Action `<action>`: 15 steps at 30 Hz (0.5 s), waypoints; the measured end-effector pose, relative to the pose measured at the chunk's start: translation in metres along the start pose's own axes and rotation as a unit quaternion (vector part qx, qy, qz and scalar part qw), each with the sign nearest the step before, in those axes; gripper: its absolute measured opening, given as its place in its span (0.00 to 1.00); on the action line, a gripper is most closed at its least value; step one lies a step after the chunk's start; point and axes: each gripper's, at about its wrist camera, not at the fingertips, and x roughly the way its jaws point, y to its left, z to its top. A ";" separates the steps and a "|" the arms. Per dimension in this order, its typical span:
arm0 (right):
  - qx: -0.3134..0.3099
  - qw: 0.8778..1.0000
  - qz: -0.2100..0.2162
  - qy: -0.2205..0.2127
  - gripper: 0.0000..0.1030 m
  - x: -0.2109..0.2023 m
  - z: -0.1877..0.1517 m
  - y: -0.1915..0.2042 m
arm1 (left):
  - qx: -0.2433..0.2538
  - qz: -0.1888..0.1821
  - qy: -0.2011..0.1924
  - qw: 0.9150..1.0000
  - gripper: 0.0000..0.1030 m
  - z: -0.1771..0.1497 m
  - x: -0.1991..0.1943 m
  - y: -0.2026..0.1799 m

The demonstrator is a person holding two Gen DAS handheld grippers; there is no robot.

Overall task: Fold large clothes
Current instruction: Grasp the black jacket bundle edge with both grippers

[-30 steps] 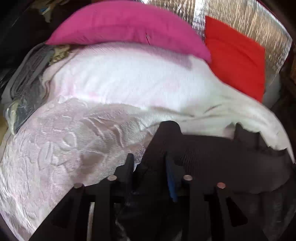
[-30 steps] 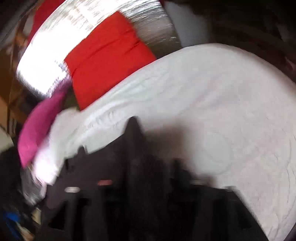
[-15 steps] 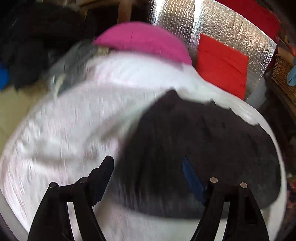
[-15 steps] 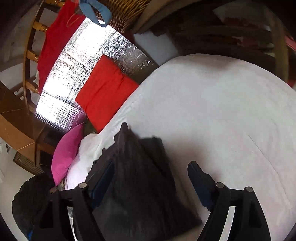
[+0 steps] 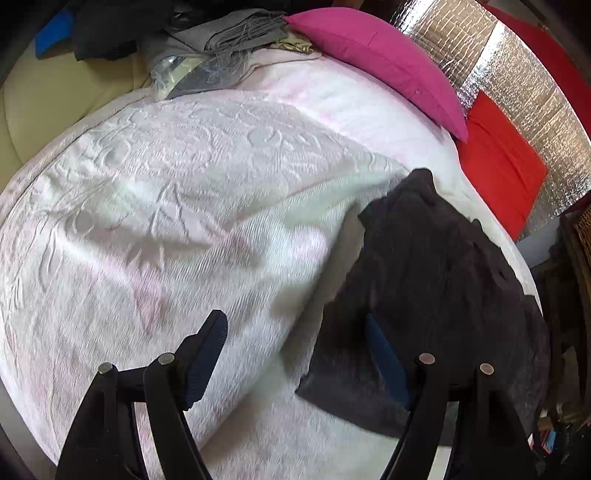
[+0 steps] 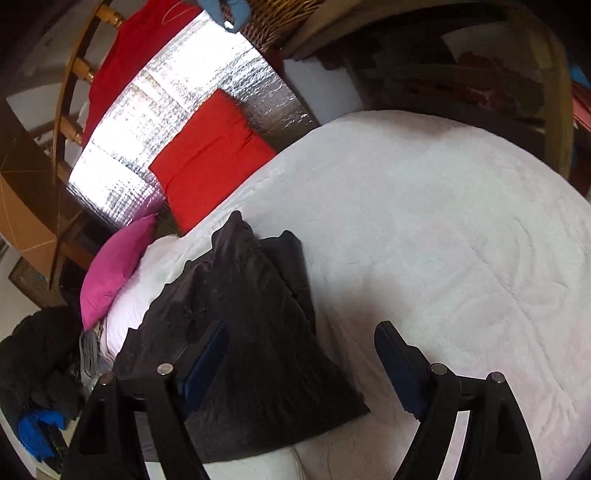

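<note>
Black fingers are framing both of my views, and I am seeing daylight between each pair: the left gripper (image 5: 295,350) is hanging spread wide with nothing in it, and the right gripper (image 6: 303,350) is likewise gaping and empty. Just beyond them the dark garment (image 5: 436,306) is lying on the white bedspread (image 5: 166,221), folded into a rough wedge. From the left wrist it is sitting off to the right, passing under my right-hand finger; from the right wrist it (image 6: 240,332) is sitting to the left, under the left-hand finger. So I am judging that the cloth lies between the two grippers, with neither touching it as far as I can tell.

Its long axis is running away from me, from a broad near edge to a narrow peak pointing toward the cushions. I am reading the right gripper as slightly nearer the near corner (image 6: 354,410), while the left one is nearer the other bottom corner (image 5: 306,387). Any next fold, in my judgement, turns on taking those near corners and carrying them toward the peak.

Farther off, a pink cushion (image 5: 380,59) and a red cushion (image 5: 498,162) are resting against a silver foil panel (image 5: 517,74). At the far edge a wicker basket (image 6: 280,18) is holding something blue (image 6: 225,11); I cannot tell what else is inside.
</note>
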 end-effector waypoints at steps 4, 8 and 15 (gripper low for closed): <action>-0.018 1.000 -0.003 0.025 0.73 0.021 -0.006 0.010 | 0.025 -0.030 -0.003 0.999 0.57 0.006 0.004 -0.012; -0.025 0.998 -0.024 0.048 0.48 0.034 -0.014 0.013 | 0.049 -0.047 0.004 0.998 0.29 0.004 0.007 -0.022; -0.066 0.997 -0.046 0.002 0.29 0.006 -0.013 0.034 | 0.077 0.002 0.004 0.997 0.23 0.006 0.024 -0.030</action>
